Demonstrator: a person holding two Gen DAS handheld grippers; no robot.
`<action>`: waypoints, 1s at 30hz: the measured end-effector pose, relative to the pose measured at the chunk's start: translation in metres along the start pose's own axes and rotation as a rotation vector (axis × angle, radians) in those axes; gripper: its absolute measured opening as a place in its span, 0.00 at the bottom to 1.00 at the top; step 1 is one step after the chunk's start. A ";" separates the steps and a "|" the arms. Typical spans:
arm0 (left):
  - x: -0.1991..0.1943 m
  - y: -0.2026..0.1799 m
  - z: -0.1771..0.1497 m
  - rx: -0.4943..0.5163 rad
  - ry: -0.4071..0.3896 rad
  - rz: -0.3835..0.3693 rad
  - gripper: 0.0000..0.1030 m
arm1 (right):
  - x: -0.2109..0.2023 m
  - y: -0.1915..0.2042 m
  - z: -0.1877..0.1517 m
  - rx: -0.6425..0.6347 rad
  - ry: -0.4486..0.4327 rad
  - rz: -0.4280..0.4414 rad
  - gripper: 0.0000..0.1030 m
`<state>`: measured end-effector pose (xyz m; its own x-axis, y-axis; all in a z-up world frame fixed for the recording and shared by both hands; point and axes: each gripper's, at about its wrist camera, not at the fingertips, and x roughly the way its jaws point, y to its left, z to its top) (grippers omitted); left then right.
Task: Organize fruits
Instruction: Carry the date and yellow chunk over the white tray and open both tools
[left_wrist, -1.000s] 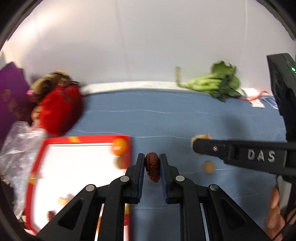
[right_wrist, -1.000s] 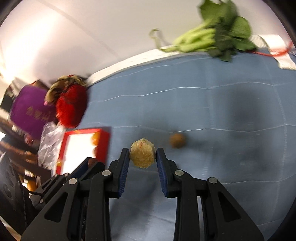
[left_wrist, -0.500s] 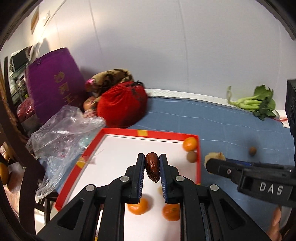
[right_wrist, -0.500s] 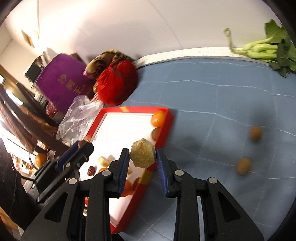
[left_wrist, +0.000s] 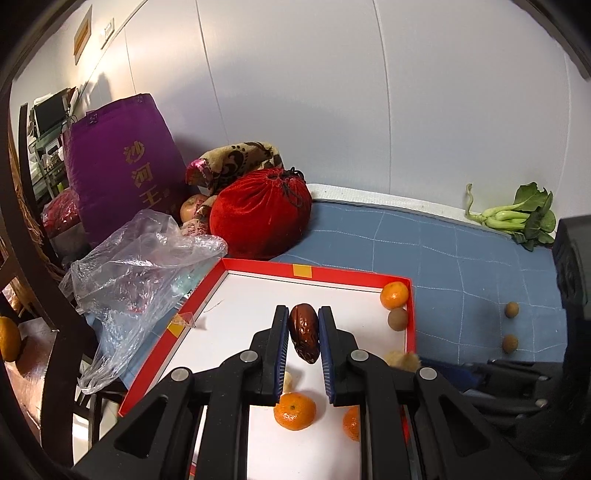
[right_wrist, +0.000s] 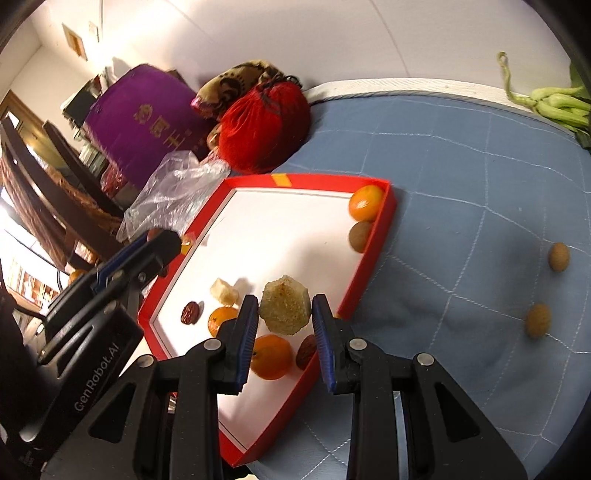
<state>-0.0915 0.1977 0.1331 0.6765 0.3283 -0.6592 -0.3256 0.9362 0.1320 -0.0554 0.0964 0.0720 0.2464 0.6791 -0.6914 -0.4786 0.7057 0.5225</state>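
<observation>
Date (left_wrist: 304, 332) upright, long axis along fingers, clamped in left hand-held gripper (left_wrist: 303, 334); right hand-held gripper (right_wrist: 284, 314) pinching yellowish chunk (right_wrist: 284, 309).

The tray (right_wrist: 373, 254) has red walls with a yellow patch on its far wall and a white floor, holding orange mandarins (right_wrist: 365, 202) and a dark reddish-brown date (right_wrist: 190, 313). Beyond the tray sit a red velvet pouch (left_wrist: 260, 218), a purple bag (left_wrist: 122, 170) with gold characters, and a brown-and-cream patterned cloth (left_wrist: 240, 157). The tray rests on a blue quilted cover (right_wrist: 461, 177) stitched in pale lines, with green leafy vegetables (left_wrist: 517, 218) at its far edge.
</observation>
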 end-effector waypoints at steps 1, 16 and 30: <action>-0.001 0.000 0.000 -0.001 -0.002 0.002 0.16 | 0.002 0.002 -0.001 -0.007 0.005 0.002 0.27; 0.004 0.010 -0.006 -0.005 0.027 0.031 0.16 | 0.022 0.014 -0.010 -0.043 0.043 -0.004 0.27; 0.003 0.013 -0.007 -0.017 0.023 0.037 0.16 | 0.023 0.016 -0.010 -0.046 0.033 0.012 0.28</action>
<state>-0.0983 0.2097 0.1277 0.6488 0.3595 -0.6707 -0.3612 0.9212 0.1444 -0.0654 0.1214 0.0595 0.2132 0.6799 -0.7016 -0.5196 0.6871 0.5079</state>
